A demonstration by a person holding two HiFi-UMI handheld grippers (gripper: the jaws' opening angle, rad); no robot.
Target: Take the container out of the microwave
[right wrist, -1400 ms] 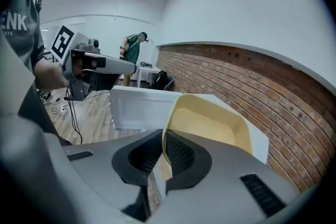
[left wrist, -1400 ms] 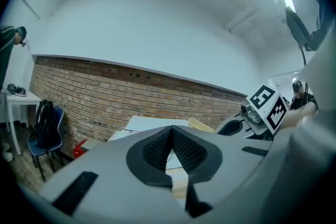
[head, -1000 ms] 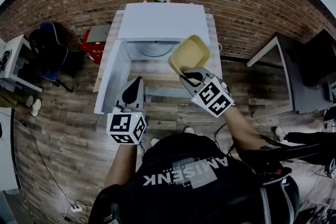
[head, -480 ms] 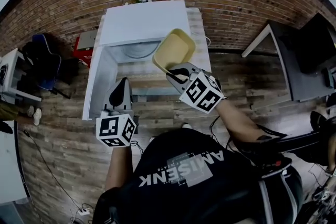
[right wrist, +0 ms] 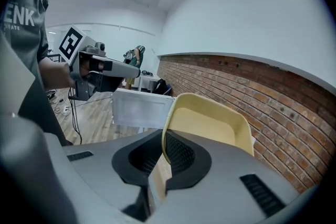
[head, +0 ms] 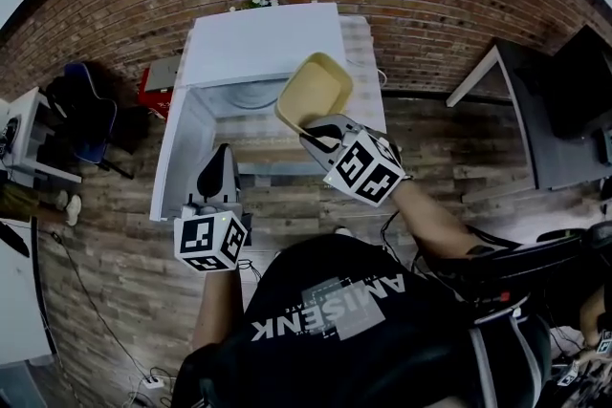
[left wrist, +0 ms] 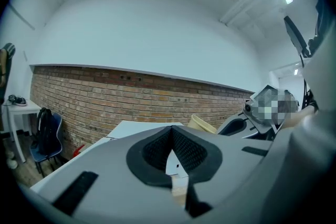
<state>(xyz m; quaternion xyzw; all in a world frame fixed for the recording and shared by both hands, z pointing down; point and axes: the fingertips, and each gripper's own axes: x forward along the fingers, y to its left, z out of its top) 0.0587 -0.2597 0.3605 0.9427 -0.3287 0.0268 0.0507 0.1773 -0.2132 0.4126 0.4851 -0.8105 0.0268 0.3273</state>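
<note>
The white microwave [head: 258, 41] stands on a wooden table with its door [head: 175, 153] swung open to the left. A pale yellow container [head: 314, 91] hangs tilted in front of the open cavity, at its right side. My right gripper [head: 321, 131] is shut on its near rim. In the right gripper view the rim [right wrist: 164, 136] sits pinched between the pads, and the container [right wrist: 210, 120] rises beyond them. My left gripper [head: 221, 154] is lower left, by the door, jaws together and empty. In the left gripper view its pads [left wrist: 157, 149] meet at the tip.
The table edge [head: 371, 105] shows right of the microwave, against a brick wall. A red box [head: 153, 89] and a blue chair [head: 84, 100] stand to the left, a dark desk [head: 535, 119] to the right. Cables lie on the wooden floor.
The head view has shifted, so the microwave sits further left in the picture. Both grippers have drifted a little, and the container stays in the right gripper's grip.
</note>
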